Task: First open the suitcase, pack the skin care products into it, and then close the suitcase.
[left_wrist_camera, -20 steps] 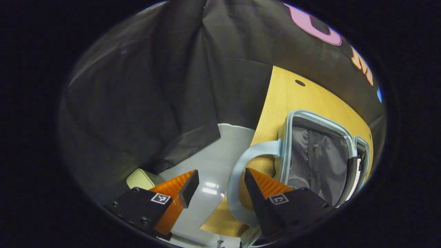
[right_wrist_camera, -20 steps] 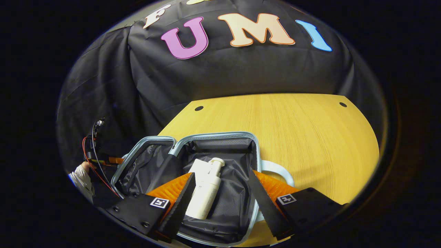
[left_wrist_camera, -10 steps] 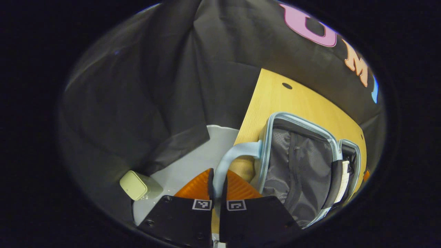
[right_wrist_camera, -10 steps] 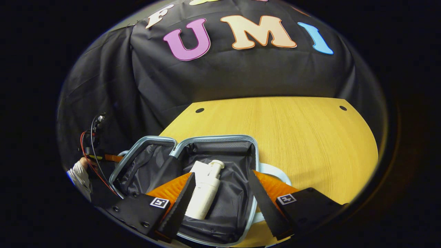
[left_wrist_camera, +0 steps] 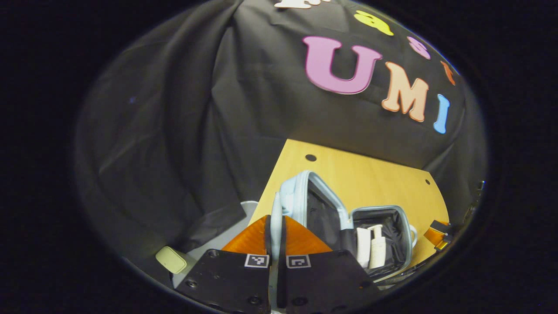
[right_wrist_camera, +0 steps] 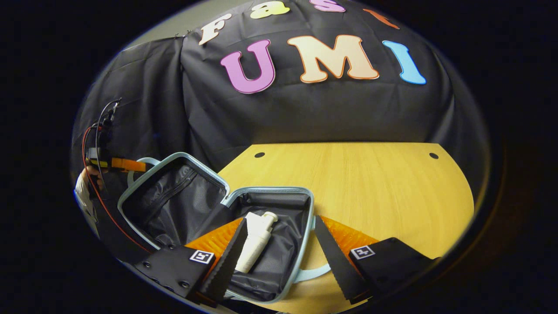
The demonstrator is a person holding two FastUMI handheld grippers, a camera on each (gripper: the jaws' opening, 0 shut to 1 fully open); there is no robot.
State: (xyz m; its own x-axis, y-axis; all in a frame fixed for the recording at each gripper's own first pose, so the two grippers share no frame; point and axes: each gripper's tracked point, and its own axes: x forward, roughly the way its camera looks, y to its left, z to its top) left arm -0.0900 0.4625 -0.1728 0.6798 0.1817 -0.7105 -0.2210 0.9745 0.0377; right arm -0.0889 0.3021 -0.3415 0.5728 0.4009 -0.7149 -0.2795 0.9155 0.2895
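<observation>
Closing the suitcase (right_wrist_camera: 218,226): left tongs (left_wrist_camera: 275,233) clamp the lid handle (left_wrist_camera: 275,209); swing the lid (right_wrist_camera: 168,198) steadily over the bottles (right_wrist_camera: 255,240). Right tongs (right_wrist_camera: 279,253) hover apart.

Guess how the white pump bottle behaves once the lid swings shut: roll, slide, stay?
The pump bottle lies on its side in the suitcase base, so it may roll. The dark lining looks slick and loose, so it could slide. The left gripper, jaws closed on the lid handle, probably won't disturb it.
</observation>
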